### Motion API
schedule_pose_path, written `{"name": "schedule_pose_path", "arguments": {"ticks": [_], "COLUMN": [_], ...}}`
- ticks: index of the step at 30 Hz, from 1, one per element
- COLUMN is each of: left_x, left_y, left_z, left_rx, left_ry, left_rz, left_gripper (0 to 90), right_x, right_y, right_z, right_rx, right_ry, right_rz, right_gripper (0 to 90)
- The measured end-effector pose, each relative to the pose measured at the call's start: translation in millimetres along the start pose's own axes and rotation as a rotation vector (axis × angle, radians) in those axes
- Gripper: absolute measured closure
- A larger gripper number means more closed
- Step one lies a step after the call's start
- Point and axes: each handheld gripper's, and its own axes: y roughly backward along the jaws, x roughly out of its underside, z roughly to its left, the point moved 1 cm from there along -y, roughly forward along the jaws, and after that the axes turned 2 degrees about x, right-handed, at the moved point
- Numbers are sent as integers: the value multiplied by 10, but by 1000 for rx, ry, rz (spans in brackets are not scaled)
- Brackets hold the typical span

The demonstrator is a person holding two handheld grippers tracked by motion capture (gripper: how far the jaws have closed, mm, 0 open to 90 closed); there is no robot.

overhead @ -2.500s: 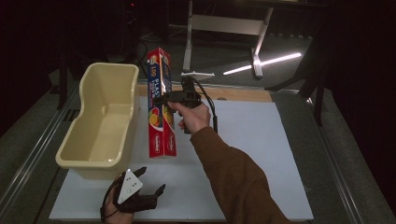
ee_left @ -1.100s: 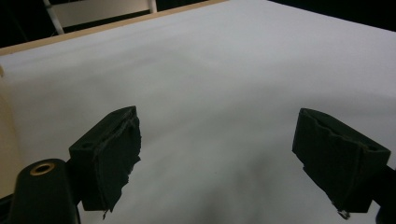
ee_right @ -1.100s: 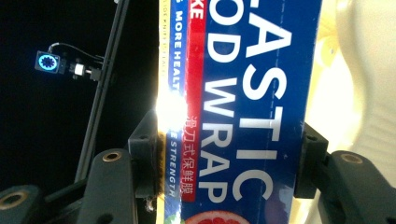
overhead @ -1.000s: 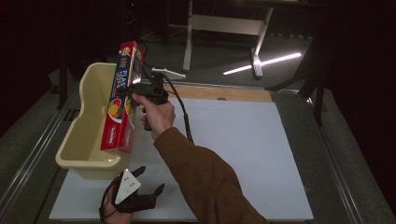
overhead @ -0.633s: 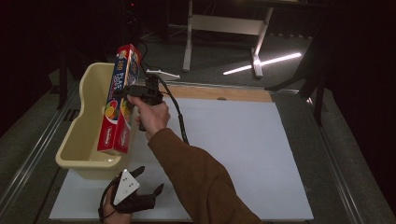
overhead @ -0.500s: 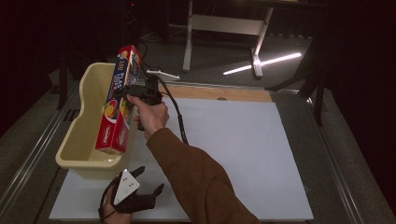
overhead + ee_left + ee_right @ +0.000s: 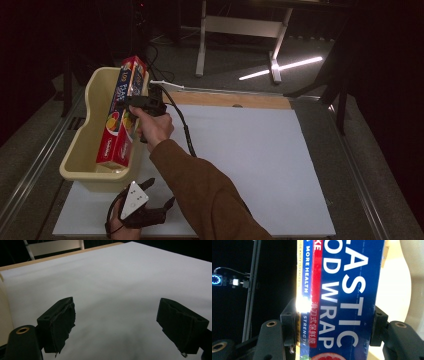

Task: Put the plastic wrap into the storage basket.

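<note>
White table, right gripper clamping wrap box

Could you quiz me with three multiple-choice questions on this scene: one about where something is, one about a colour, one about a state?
1. Where is the lower end of the plastic wrap box?
A. inside the tub
B. flat on the white sheet
C. on the floor

2. What colour is the tub?
A. green
B. pale yellow
C. black

3. How do the left gripper's jaws stand?
A. shut on the box
B. shut on nothing
C. open, holding nothing

Answers: 1 A, the box's bottom dips below the tub's rim while the right gripper clamps it. 2 B, its walls are cream-yellow. 3 C, the left gripper view has bare white sheet between its spread jaws.
</note>
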Motion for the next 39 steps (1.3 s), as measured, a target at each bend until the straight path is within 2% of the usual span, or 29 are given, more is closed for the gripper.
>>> {"name": "schedule_pose_path", "arguments": {"ticks": [4,8,10,13,17,21,27,30,36,39], "left_x": [10,10,10,17,16,15,15,15,15,13], "left_y": [-2,4,6,6,6,11,16,20,24,24], "left_z": [2,5,5,12,11,10,9,13,16,13], "left_rx": [-3,-5,-5,-7,-7,-8,-9,-9,-10,-9], "left_ry": [6,5,6,10,10,14,14,14,14,17], "left_rz": [0,-1,-3,1,-2,-4,-4,-4,-4,-8], "left_gripper": [153,153,153,153,153,153,153,153,153,153], "right_x": [11,14,16,21,21,32,39,51,57,58], "right_y": [-53,-85,-91,-111,-126,-150,-166,-179,-193,-207], "right_z": [-5,-3,-3,1,0,-9,-16,6,28,13], "right_rx": [25,29,30,59,57,84,100,124,154,173], "right_ry": [-6,-12,-11,-4,0,10,-1,6,18,17], "right_rz": [3,-6,-6,0,6,8,7,-1,5,30], "right_gripper": [412,408,407,405,404,402,395,391,382,372]}}
